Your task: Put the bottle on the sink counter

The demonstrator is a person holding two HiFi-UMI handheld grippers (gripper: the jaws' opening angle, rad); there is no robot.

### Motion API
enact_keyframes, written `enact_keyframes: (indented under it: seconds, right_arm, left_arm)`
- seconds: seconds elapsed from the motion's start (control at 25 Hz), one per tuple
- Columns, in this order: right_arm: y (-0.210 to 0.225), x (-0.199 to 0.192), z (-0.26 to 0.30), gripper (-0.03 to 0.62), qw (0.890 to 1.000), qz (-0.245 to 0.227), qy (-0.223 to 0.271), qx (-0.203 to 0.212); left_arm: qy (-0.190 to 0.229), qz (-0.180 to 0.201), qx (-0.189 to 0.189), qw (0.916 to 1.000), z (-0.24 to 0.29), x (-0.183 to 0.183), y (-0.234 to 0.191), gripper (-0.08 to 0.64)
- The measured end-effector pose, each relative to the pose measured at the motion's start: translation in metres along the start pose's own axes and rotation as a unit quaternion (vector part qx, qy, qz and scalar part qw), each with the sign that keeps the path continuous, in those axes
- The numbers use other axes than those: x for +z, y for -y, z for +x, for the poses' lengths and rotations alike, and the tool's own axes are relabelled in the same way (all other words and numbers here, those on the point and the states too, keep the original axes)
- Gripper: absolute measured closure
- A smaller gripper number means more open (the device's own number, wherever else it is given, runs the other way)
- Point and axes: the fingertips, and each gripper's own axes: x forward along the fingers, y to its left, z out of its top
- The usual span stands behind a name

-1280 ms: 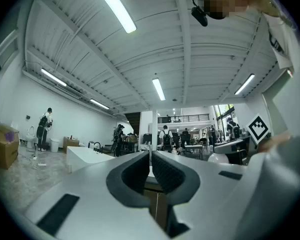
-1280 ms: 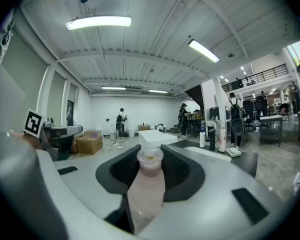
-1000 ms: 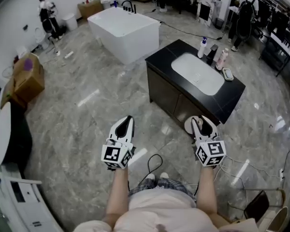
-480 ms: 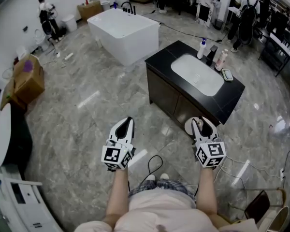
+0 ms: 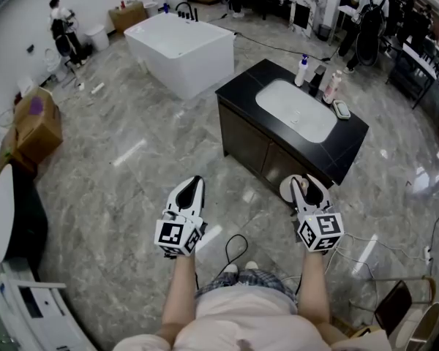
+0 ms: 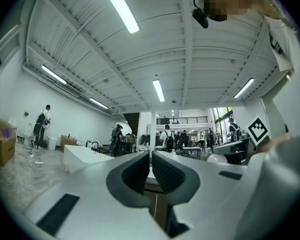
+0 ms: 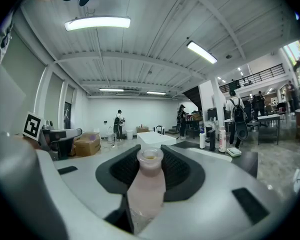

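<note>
While the person stands on the marble floor [image 5: 117, 189] with both tools held forward: right gripper [image 5: 301, 186], jaws partly closed, pads clamped on the neck end of a pale pink bottle [image 7: 148, 181], carried well apart from the counter. Left gripper [image 5: 192, 190], jaws together, nothing between them. Sink counter [image 5: 243, 86], black with a white basin [image 5: 296, 112], at 12 o'clock from the right gripper; toiletry bottles [image 5: 303, 70] along its far edge. White bathtub [image 5: 181, 50] at 11 o'clock. Cardboard box [image 5: 36, 123] at 10 o'clock.

A white bathtub [image 5: 183, 46] stands on grey marble floor [image 5: 110, 189].
</note>
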Motion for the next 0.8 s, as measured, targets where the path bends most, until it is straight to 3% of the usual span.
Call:
enact_keyframes:
  seconds: [0.24, 0.8]
  right_arm:
    - [-0.011, 0.001, 0.007, 0.451, 1.0, 0.0, 0.001, -0.01]
    - [-0.011, 0.007, 0.031, 0.453, 1.0, -0.007, 0.003, -0.021]
  left_arm:
    - [-0.002, -0.002, -0.024, 0.9997, 0.006, 0.0, -0.007, 0.525]
    - [0.002, -0.009, -0.037, 0.9993, 0.026, -0.002, -0.029, 0.525]
